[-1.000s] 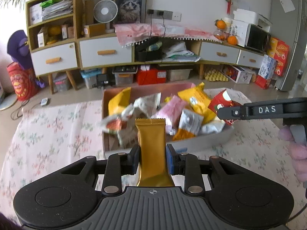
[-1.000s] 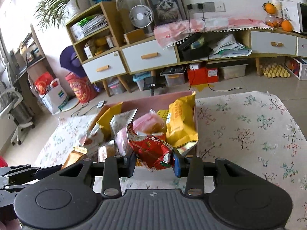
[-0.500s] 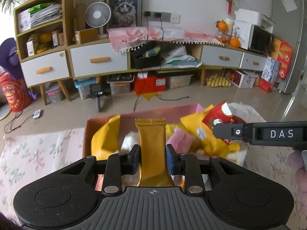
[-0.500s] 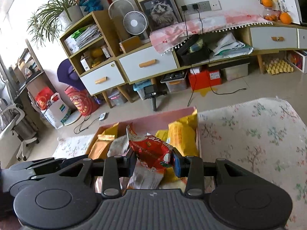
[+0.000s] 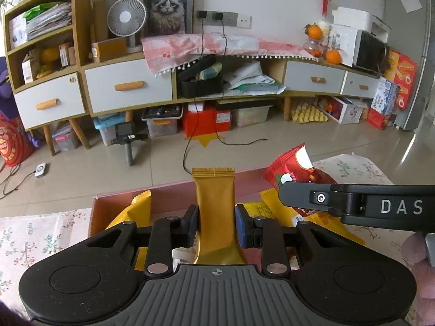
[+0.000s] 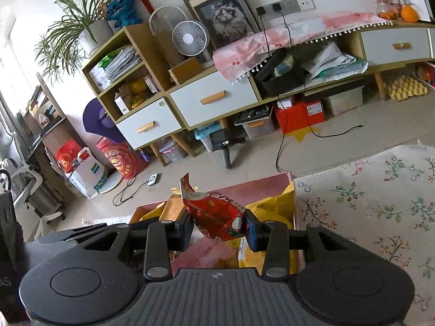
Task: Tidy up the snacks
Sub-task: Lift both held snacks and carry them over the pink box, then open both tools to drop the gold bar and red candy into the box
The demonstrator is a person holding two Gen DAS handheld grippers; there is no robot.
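Both lifted above pink box (image 5: 174, 190) | left gripper (image 5: 214, 226) grips gold packet (image 5: 214, 190) | right gripper (image 6: 218, 226) grips red packet (image 6: 214, 214) | box contents mostly hidden

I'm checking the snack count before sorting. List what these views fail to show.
- Box contents: in the left wrist view, the left hand-held gripper and its gold packet cover most of the inside.
- Box floor: in the right wrist view, the right hand-held gripper and its red packet block it.
- Red packet print: too small to read.
- Near wall of the box: hidden under the gripper bodies in both views.
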